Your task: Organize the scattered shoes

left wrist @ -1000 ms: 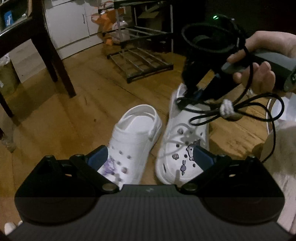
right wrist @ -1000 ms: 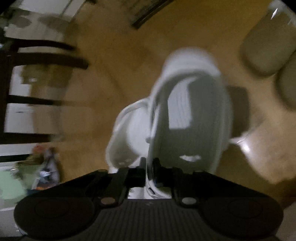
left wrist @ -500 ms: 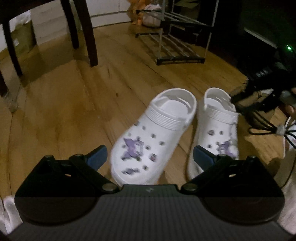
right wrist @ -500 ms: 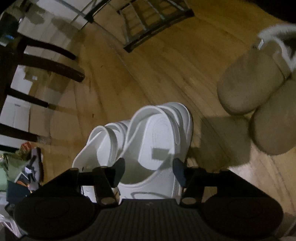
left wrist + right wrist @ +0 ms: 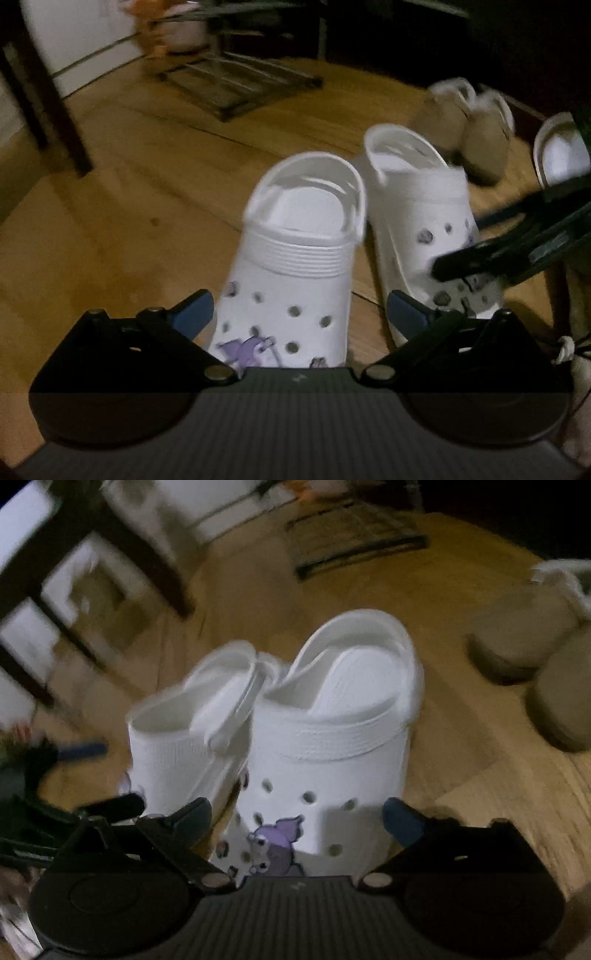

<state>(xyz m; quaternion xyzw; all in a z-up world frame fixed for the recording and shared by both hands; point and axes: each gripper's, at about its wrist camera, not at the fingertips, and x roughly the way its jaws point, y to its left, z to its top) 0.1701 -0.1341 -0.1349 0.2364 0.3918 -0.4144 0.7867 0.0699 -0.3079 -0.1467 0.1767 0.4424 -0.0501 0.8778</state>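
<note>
I have both grippers angled down at a pair of white clogs on the wooden floor. My left gripper [image 5: 299, 314] has its blue-padded fingers spread wide, and the left clog [image 5: 295, 266] sits between them, toe toward me, with its purple charm just ahead of the gripper body; neither pad touches it as far as I can see. My right gripper [image 5: 295, 818] is opening its jaws, now standing very wide, and the right clog [image 5: 332, 746] lies between the fingers without being pinched. In the right wrist view the left clog sits just beside it, off to the gripper's left, with the heel ends looking almost in contact, though blur keeps me from being sure.

By my reading, this pair is more or less done: the two clogs stand side by side, upright, toes facing the same way.

What is left looks like more than one job. Ahead and to the right of my right gripper there is a pair of tan fleece-lined slippers [image 5: 532, 653], close together on the floor. In the left wrist view a further white shoe [image 5: 561, 155] shows at the far right edge, partly cut off. A low metal shoe rack [image 5: 236, 85] stands well ahead of both grippers, and its lowest tier appears empty.
</note>
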